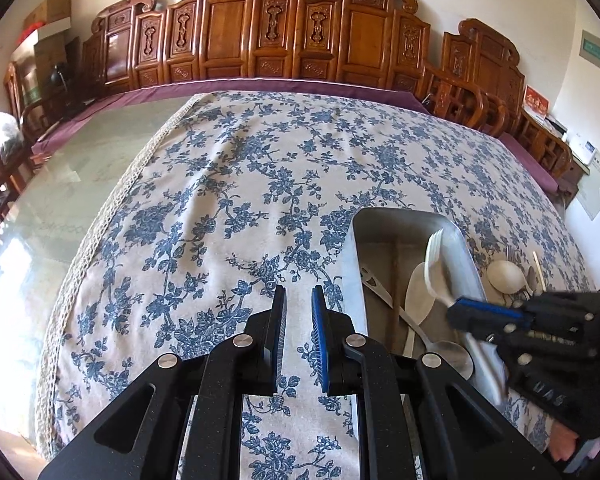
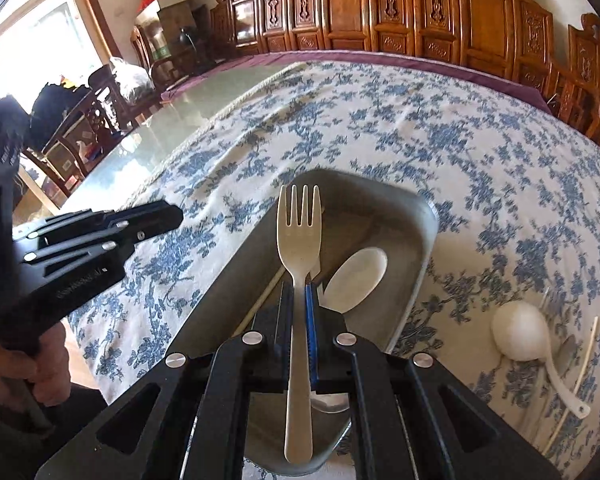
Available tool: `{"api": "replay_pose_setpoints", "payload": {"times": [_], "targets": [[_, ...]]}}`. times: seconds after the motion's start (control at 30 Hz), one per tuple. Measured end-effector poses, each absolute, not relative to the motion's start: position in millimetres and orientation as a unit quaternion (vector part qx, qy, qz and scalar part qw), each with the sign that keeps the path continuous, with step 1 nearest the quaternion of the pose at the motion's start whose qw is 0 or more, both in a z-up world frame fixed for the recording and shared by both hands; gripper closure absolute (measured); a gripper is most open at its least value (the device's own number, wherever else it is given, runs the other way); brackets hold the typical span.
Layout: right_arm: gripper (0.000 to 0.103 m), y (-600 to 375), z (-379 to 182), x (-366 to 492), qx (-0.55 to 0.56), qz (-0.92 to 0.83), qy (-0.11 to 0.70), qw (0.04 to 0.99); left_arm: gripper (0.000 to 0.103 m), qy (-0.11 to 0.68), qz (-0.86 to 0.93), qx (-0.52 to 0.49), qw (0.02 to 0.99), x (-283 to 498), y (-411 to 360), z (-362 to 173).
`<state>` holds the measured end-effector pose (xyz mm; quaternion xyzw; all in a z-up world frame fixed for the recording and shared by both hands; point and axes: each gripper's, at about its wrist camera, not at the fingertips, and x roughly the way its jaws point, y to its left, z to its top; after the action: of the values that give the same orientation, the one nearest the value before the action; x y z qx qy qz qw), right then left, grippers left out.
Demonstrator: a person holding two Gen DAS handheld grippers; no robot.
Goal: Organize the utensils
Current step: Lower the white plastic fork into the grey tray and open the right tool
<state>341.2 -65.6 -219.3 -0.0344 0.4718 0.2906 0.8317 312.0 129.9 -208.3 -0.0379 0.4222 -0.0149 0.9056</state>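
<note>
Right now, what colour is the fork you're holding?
Cream-white fork, clearest in the right wrist view.

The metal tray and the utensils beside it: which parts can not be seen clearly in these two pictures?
- Metal tray, right wrist view: its near end is hidden by the right gripper and the fork it clamps.
- White ladle, left wrist view: its handle is behind the right gripper.
- Utensils under the ladle, both views: too small and overlapped to identify.
- Fork, left wrist view: motion-blurred.

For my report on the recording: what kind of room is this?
Probably a home dining room: a large table under a blue floral tablecloth, carved wooden chairs lining the wall, and a metal tray holding utensils.
</note>
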Motion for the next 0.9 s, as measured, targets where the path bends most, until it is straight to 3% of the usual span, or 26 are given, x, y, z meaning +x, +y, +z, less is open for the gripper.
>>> {"api": "replay_pose_setpoints", "payload": {"times": [0.6, 0.9], "targets": [[0.094, -71.5, -224.0, 340.8, -0.008, 0.291, 0.471, 0.833, 0.092, 0.424, -0.023, -0.037, 0.905, 312.9, 121.8, -210.2], [0.094, -143.9, -195.3, 314.5, -0.036, 0.266, 0.427, 0.863, 0.090, 0.420, -0.048, -0.037, 0.905, 315.1, 96.5, -206.3]]}}
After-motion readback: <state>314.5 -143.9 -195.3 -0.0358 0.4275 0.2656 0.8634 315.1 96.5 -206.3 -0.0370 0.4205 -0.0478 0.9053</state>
